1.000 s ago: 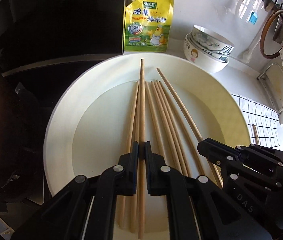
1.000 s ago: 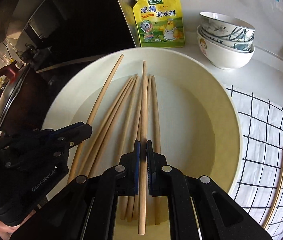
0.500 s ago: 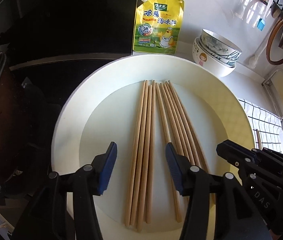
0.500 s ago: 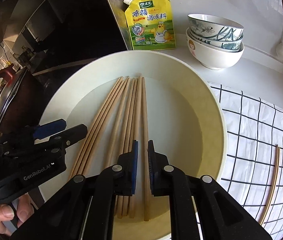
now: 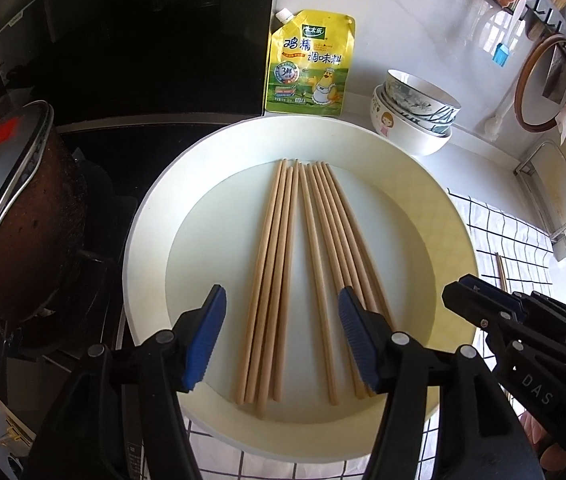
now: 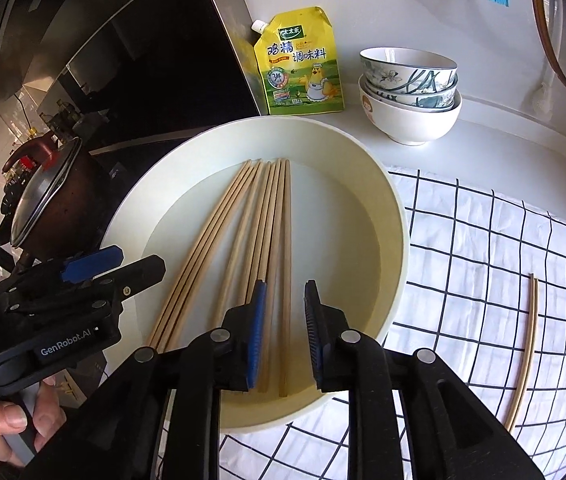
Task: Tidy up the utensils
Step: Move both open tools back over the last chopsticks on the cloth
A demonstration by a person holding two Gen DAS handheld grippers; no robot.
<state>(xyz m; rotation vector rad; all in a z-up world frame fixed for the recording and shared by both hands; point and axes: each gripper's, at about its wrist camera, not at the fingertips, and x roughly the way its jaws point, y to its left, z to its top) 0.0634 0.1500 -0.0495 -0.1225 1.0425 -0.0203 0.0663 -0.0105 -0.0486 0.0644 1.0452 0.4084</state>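
Observation:
Several wooden chopsticks [image 5: 283, 272] lie side by side in a wide cream dish [image 5: 435, 200], tips pointing away; they also show in the right wrist view [image 6: 259, 232] in the same dish [image 6: 383, 184]. My left gripper [image 5: 282, 340] is open and empty above the chopsticks' near ends. My right gripper [image 6: 283, 328] is open and empty above the rightmost chopsticks. Each gripper shows in the other's view: the right one [image 5: 523, 332] at the right, the left one [image 6: 63, 300] at the left. Two more chopsticks [image 6: 525, 356] lie on the checked cloth.
A yellow seasoning pouch [image 5: 309, 64] leans on the wall behind the dish. Stacked bowls [image 5: 415, 112] stand at the back right. A dark pot with a lid [image 5: 11, 200] sits on the stove at the left. A white checked cloth [image 6: 483, 260] covers the counter at the right.
Both grippers let go of the chopsticks they held and opened. Both pulled back and up from the dish. The chopsticks now lie flat together in the dish.

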